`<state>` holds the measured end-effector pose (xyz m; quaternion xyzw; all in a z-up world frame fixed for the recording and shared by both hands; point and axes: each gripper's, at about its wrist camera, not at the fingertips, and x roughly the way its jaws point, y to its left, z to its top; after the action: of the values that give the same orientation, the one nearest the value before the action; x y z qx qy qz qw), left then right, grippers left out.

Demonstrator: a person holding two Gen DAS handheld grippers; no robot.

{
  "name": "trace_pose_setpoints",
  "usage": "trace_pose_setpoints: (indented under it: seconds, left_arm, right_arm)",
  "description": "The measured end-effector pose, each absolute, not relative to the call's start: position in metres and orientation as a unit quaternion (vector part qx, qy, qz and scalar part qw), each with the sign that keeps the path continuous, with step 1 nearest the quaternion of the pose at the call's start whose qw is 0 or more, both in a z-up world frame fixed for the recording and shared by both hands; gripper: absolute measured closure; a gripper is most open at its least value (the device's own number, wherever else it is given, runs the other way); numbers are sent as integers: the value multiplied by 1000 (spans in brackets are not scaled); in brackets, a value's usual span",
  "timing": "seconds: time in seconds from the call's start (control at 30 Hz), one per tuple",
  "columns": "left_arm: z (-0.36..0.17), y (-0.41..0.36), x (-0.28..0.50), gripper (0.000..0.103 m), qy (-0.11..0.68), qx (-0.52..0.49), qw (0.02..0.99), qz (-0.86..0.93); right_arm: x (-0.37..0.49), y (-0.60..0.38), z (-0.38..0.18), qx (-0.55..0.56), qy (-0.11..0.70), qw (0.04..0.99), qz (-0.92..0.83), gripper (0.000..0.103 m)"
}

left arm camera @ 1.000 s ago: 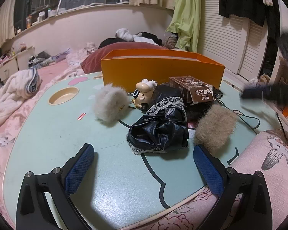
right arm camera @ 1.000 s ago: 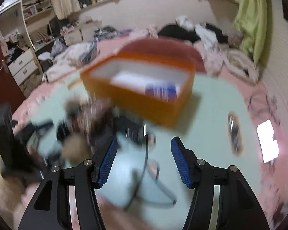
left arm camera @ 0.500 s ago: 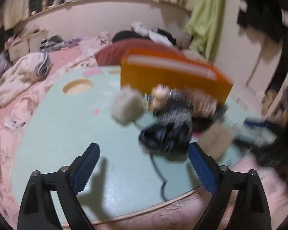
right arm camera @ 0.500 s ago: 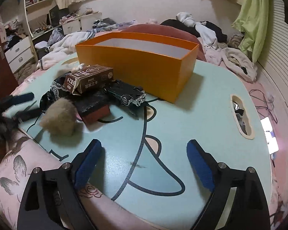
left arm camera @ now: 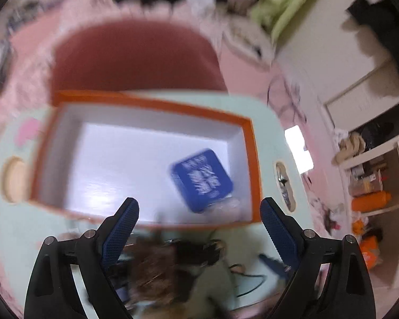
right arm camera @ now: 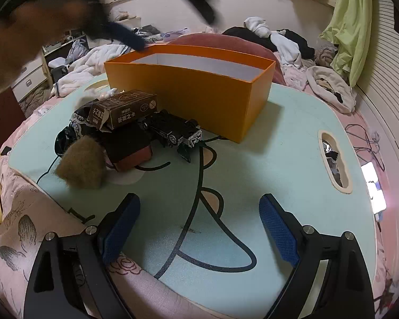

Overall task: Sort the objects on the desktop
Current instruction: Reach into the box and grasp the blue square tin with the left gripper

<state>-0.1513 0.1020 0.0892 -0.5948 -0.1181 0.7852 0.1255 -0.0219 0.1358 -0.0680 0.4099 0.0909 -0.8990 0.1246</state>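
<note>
An orange box (right arm camera: 199, 90) stands at the back of a pale green table (right arm camera: 279, 164). In the blurred left wrist view I look down into the orange box (left arm camera: 248, 133), where a blue packet (left arm camera: 202, 179) lies at the right. My left gripper (left arm camera: 199, 220) is open and empty, raised over the box's near wall. My right gripper (right arm camera: 199, 220) is open and empty, low over the table's front. A pile lies left of the box: a brown card box (right arm camera: 125, 109), a black toy car (right arm camera: 173, 130), a brown fur ball (right arm camera: 81, 166), black cloth.
The left hand and its gripper (right arm camera: 114, 32) blur across the top left of the right wrist view. A bed with clothes (right arm camera: 279, 42) lies behind the table. A slot hole (right arm camera: 333, 162) cuts the table's right side. Pink patterned cloth (right arm camera: 26, 226) borders the front.
My left gripper has risen and swung from the table's front to above the orange box, looking down. My right gripper has settled; its view is now steady and nearly unchanged from half a second ago.
</note>
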Motion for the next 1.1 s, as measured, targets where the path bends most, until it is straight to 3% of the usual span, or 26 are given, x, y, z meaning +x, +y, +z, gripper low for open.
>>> trace_pose_setpoints:
  seconds: [0.23,0.3,0.63,0.83,0.87,0.9,0.93,1.1]
  left_arm:
    - [41,129,-201,11,-103,-661,64,741]
    - [30,128,-207,17,-91,-667,32,739]
    - [19,134,-206,18,-124,-668,40,732]
    - [14,137,-208,18,-58,-649,31,758]
    - [14,132,-209,19,-57,-650,34,757]
    - [14,128,-209,32,-58,-649,33,758]
    - [16,124,-209,36,-38,-644,17,764]
    - [10,99,-209,38,1,-627,7,779]
  right_arm:
    - [-42,115,-93,406,89,124,-901,12]
    - [-47,111,-99,405,88,125,-902,12]
    - [-85,102,-125,401,85,126,-903,12]
    - [-85,107,-127,402,82,126,-903,12]
    - [-88,110,-127,401,82,126,-904,12]
    - [-86,112,-126,401,82,125,-904,12]
    - [-88,115,-126,401,83,125,-904,12]
    - [-88,121,-125,399,83,124,-905,12]
